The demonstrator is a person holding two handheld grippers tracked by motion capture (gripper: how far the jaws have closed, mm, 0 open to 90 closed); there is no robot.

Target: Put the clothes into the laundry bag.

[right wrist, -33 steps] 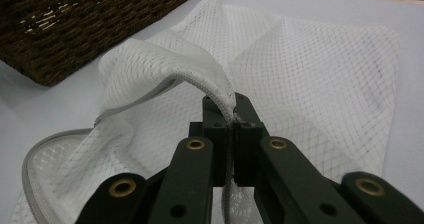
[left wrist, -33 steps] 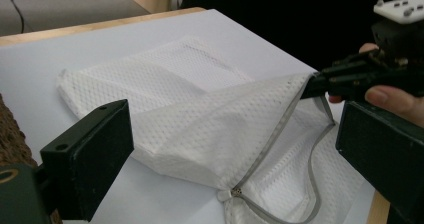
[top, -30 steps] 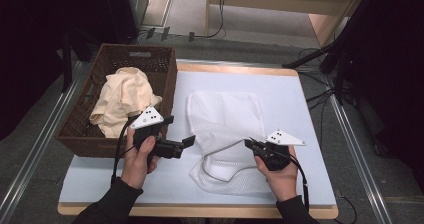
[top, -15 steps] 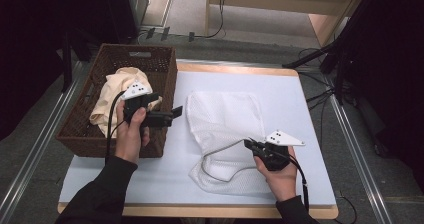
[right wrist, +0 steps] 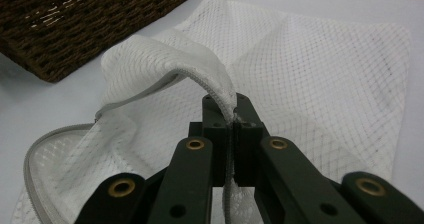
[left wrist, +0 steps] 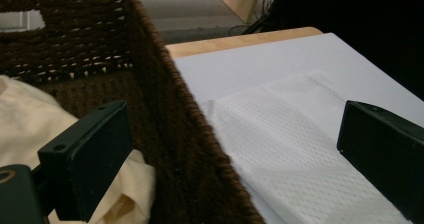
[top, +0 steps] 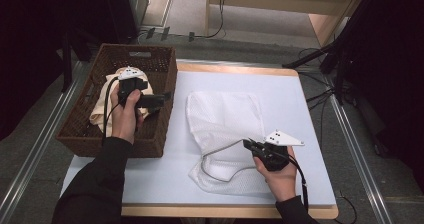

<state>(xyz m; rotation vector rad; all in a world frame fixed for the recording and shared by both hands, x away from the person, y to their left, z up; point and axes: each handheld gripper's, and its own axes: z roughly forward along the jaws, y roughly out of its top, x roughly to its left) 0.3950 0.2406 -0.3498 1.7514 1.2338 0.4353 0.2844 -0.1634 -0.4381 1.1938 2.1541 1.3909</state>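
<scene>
The right gripper (right wrist: 231,119) is clamped on the zipped rim of the mesh bag (top: 225,119), holding the upper lip up so the mouth gapes toward the person. The bag lies flat on the white mat (top: 300,99), just right of the basket (top: 165,69). The left gripper (top: 162,100) hangs over the basket with its jaws wide and nothing between them; in the left gripper view one jaw sits above the cream cloth (left wrist: 30,114) and the other out over the bag, with the basket wall between them.

By my reading the bag is open and ready, but the cloth is not yet picked up, so grasping it, carrying it over and tucking it in all remain. The basket's near wall stands between cloth and bag and must be lifted over. The raised lip sags, leaving a narrow opening. Cables and stands on the floor lie well clear.
</scene>
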